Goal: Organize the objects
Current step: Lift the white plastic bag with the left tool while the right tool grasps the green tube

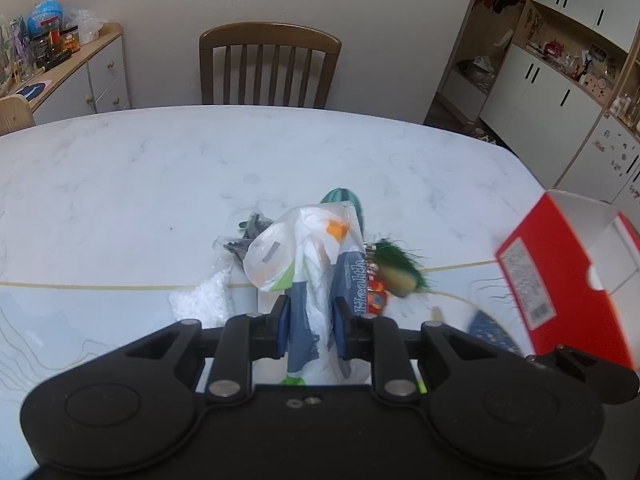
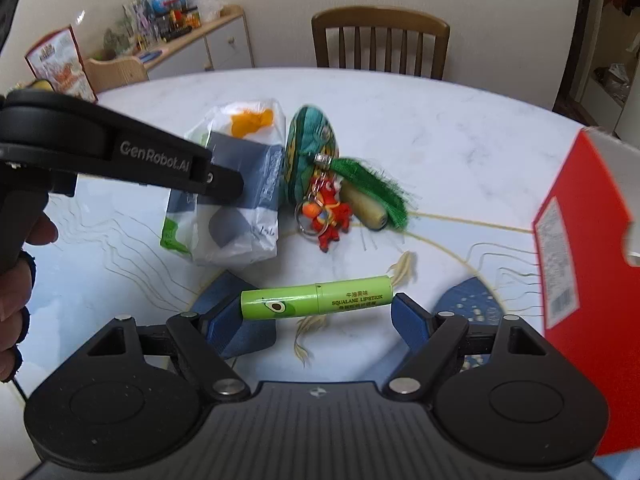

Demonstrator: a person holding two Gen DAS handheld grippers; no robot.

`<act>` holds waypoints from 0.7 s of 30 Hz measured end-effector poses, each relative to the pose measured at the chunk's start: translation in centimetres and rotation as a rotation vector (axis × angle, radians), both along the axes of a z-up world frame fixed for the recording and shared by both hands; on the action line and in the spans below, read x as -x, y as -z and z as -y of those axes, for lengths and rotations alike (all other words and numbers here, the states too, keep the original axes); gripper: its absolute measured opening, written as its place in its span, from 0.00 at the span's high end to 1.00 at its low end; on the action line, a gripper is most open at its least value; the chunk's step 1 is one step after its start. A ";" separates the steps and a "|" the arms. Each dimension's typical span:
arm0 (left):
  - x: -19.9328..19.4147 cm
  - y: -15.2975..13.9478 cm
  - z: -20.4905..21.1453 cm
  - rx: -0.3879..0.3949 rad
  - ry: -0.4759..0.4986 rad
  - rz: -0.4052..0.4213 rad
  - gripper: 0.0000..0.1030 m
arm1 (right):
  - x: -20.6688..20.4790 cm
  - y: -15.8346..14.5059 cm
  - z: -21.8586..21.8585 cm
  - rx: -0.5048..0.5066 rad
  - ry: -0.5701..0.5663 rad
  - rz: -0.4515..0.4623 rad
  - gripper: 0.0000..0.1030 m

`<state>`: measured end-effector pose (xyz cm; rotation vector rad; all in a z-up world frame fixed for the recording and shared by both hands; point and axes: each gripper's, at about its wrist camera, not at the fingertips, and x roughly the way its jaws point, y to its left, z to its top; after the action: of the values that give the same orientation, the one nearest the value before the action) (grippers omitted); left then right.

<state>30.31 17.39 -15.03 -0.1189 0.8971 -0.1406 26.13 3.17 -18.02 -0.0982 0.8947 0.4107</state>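
Green lip balm tube (image 2: 316,298) lies crosswise between the two fingertips of our right gripper (image 2: 316,312), its long axis running left to right, cap end toward the right finger. The jaws stand wide. The left pad touches or nearly touches the tube's end; the right pad sits just beside the cap end. We cannot tell whether the tube is clamped end to end or merely resting on the table with the fingers around it. We judge the coming move turns on this: the tube lines up with the closing direction, so the grip would be on its two ends.

The red box (image 2: 580,240), open and presumably the place for the objects, stands to the right of the tube, nearer our right gripper than our left.

Our left gripper (image 1: 308,324) is closed narrowly on one white and blue plastic packet (image 1: 312,264), whose far end seems to rest on the table.

Beyond the tube, near the middle of the marble table (image 2: 460,128), we count one teal fabric pouch (image 2: 312,140), one red figure keychain (image 2: 330,210), one green tassel with a wooden handle (image 2: 372,196), and, in the left view, one clear bag of dark parts (image 1: 244,236). One wooden chair (image 2: 380,40) stands at the far side.
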 end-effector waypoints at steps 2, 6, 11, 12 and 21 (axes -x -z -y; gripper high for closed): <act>0.5 -0.9 0.1 0.013 0.009 0.005 0.80 | 0.5 -1.1 0.7 -0.011 0.006 0.011 0.21; 1.6 -2.6 0.6 0.035 0.031 0.012 0.80 | 1.5 -3.2 2.5 -0.029 0.013 0.028 0.21; 3.2 -4.5 2.1 0.056 0.070 0.017 0.80 | 3.1 -6.1 4.8 -0.043 0.013 0.058 0.21; 3.5 -4.9 2.4 0.059 0.078 0.018 0.80 | 3.5 -6.7 5.3 -0.044 0.013 0.068 0.21; 5.6 -7.9 6.6 0.071 0.139 0.024 0.79 | 6.1 -10.8 10.2 -0.061 0.034 0.137 0.21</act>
<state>24.72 10.84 -7.18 -0.1202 0.8762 -0.3026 20.04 -7.05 -7.24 -0.0538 0.7474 0.3944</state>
